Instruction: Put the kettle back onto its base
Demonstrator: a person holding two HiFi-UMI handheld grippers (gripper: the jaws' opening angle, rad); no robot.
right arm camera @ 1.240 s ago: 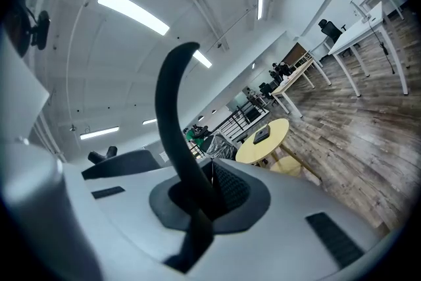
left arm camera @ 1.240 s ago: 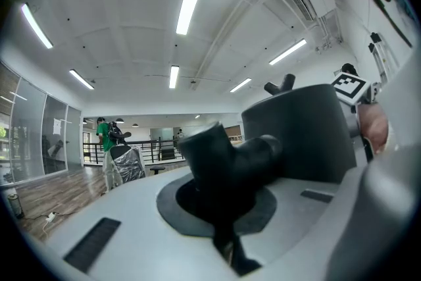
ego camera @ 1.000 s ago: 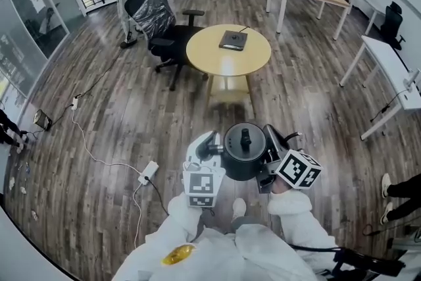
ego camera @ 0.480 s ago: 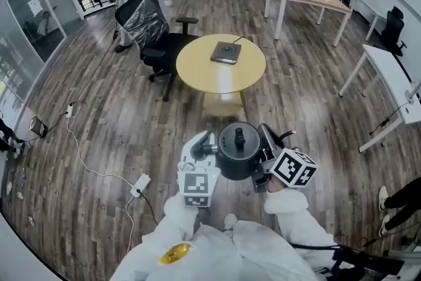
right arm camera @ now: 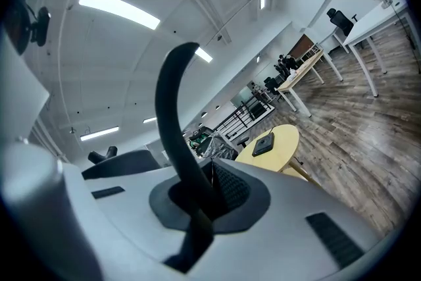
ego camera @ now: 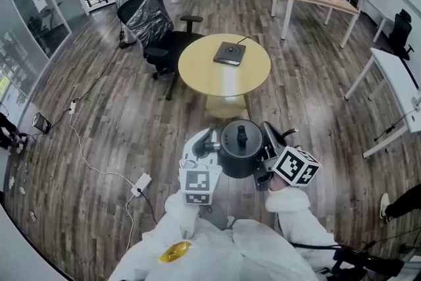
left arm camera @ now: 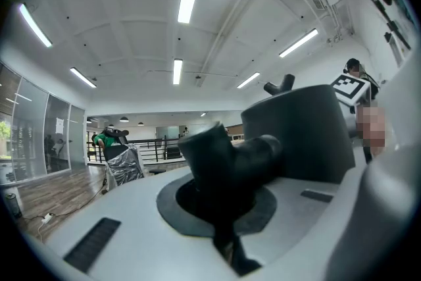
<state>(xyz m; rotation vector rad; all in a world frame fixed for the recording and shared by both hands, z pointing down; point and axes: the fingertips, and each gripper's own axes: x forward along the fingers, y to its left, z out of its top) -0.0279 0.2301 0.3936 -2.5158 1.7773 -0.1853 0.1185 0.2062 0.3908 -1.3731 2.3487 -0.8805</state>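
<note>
Kettle point(ego camera: 241, 149) hangs in the air between my two claws, above the wooden floor point(ego camera: 125, 108) and short of the round yellow table point(ego camera: 197, 69). My left claw point(ego camera: 212, 145) is clamped tight on its spout point(left arm camera: 227, 158). My right claw point(ego camera: 268, 153) is pinched narrow on its thin black handle point(right arm camera: 172, 108). The base point(ego camera: 229, 53) sits on the tabletop, well apart from the kettle.

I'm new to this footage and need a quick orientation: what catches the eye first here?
A dark grey lidded kettle is held in mid-air right before the person, the left gripper shut on its spout, the right gripper on its handle. Ahead stands a round yellow table bearing the flat dark kettle base.
</note>
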